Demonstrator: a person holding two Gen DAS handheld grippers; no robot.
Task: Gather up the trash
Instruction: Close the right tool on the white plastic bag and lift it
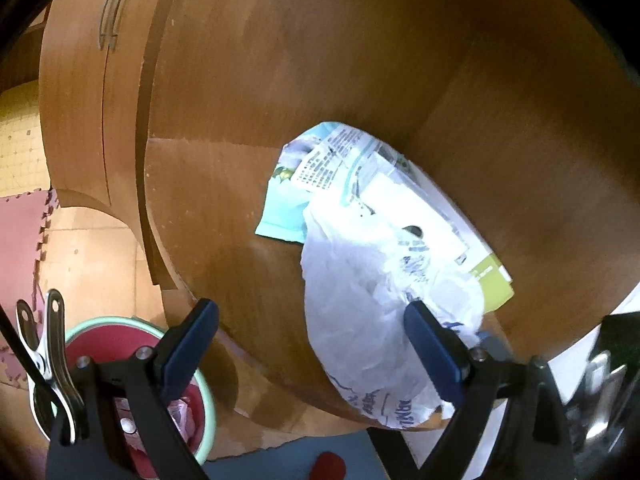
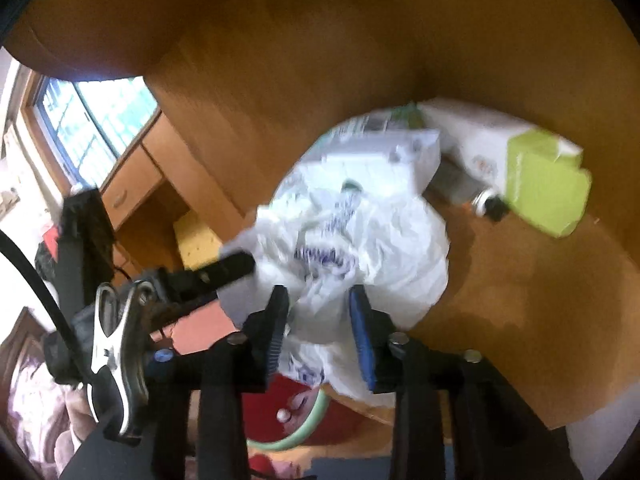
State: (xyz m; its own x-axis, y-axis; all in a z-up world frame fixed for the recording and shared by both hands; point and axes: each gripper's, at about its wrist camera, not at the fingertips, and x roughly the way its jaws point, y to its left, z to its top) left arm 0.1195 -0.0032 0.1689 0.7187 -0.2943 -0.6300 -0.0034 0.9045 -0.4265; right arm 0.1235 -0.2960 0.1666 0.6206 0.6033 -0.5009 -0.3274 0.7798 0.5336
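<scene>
Wooden round table [image 1: 360,60] fills view, red bin [image 1: 120,344] with mint rim on floor at left, left gripper [image 1: 312,348] wide open and empty, white plastic bag [image 2: 352,240] hanging over table edge, right gripper [image 2: 318,320] pinching its crumpled end, green-white carton [image 2: 520,160] far right

A home bedroom — wooden wardrobe [image 1: 76,120], desk drawers [image 2: 128,176], foam floor mats [image 1: 20,240].

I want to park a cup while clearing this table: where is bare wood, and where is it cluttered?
Bare wood lies on the table left of the teal packet, up to the curved edge. It is crowded where the white plastic bag overlaps the green-and-white carton.
</scene>
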